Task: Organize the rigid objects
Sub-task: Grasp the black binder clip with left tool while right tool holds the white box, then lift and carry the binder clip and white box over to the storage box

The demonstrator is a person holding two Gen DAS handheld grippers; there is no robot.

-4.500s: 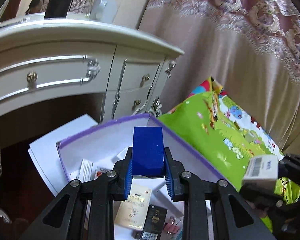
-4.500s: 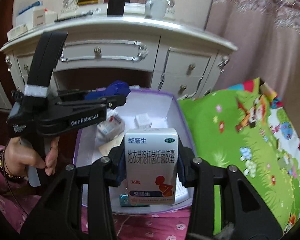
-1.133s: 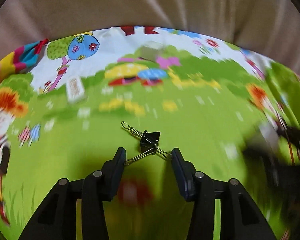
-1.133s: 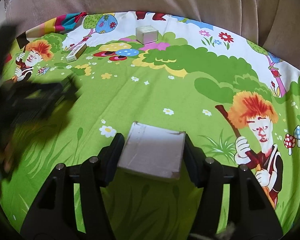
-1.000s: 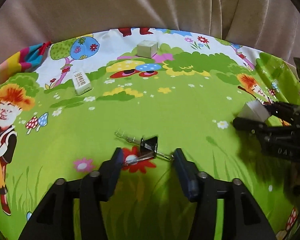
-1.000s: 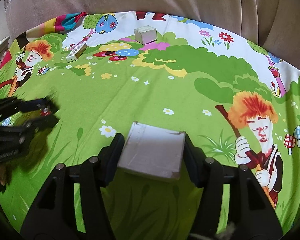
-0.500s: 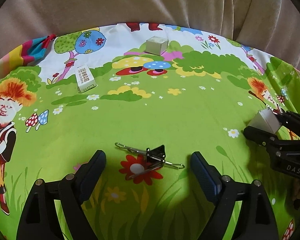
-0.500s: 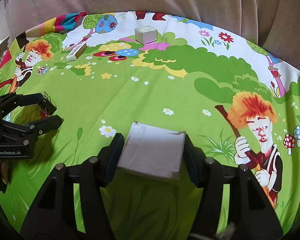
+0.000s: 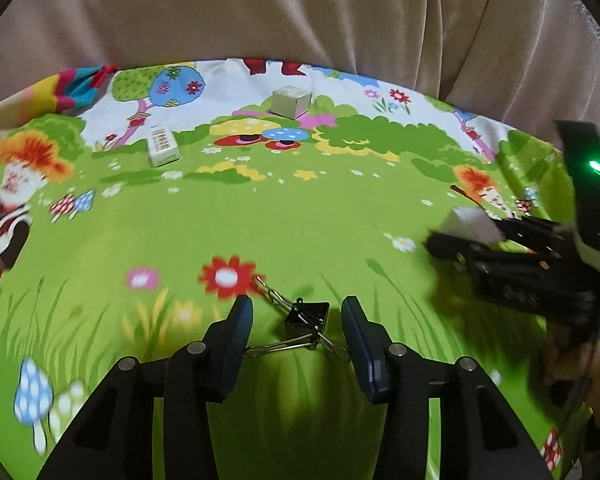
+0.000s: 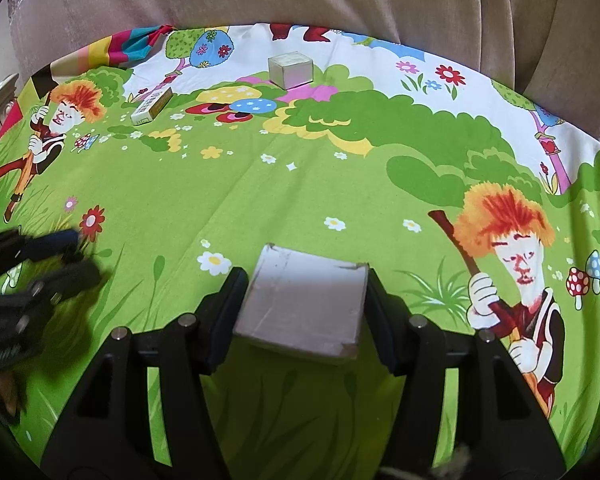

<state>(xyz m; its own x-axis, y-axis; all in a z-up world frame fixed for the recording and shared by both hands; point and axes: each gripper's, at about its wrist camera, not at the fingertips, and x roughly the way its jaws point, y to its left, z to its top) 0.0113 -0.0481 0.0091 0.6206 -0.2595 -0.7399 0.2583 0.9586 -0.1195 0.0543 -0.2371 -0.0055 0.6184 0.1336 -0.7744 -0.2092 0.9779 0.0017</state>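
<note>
Since half a second earlier, the left gripper (image 9: 297, 322) had narrowed around the black metal binder clip (image 9: 305, 319), jaws apart, its wire loops touching the pads. The right gripper (image 10: 303, 300), held low and level, clamped the flat grey cardboard box (image 10: 302, 300) near the cartoon-printed green mat's (image 10: 300, 184) front edge.

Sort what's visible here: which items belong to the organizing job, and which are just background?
In play: binder clip between the left gripper's fingers; grey box clamped by the right gripper; small cube box; flat white box.
Background: cartoon mat; beige curtain.
</note>
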